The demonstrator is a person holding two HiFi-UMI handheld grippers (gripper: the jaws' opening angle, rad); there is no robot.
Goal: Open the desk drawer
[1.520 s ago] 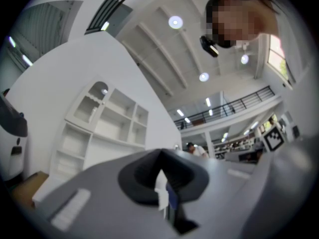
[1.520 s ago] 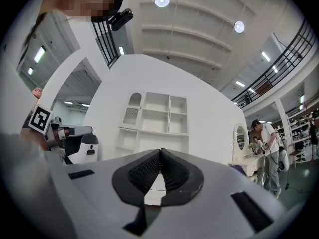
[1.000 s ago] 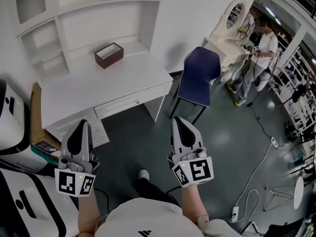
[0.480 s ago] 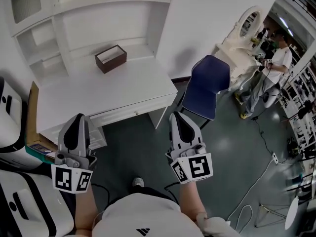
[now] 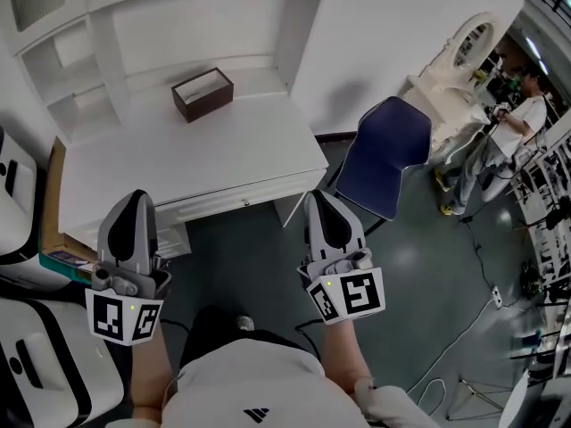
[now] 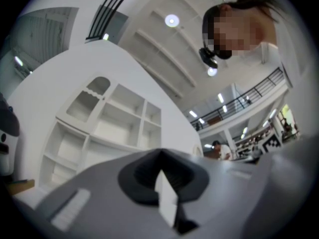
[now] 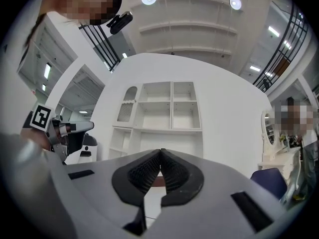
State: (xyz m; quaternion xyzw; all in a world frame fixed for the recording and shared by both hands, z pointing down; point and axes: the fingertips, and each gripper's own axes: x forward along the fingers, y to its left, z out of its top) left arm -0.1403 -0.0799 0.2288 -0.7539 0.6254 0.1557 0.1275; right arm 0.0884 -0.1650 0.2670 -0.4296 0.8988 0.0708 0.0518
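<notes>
Drawer white, shallow, closed, small knob, left hand-held gripper and right hand-held gripper clenched, empty

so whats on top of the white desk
A dark brown box sits on the desk, near the back. The drawer below is shut, so its contents are hidden.

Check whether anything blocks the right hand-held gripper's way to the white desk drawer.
Nothing visible does. The right hand-held gripper, shut and empty, hovers beside the white desk drawer; the blue chair stands off to its right.
</notes>
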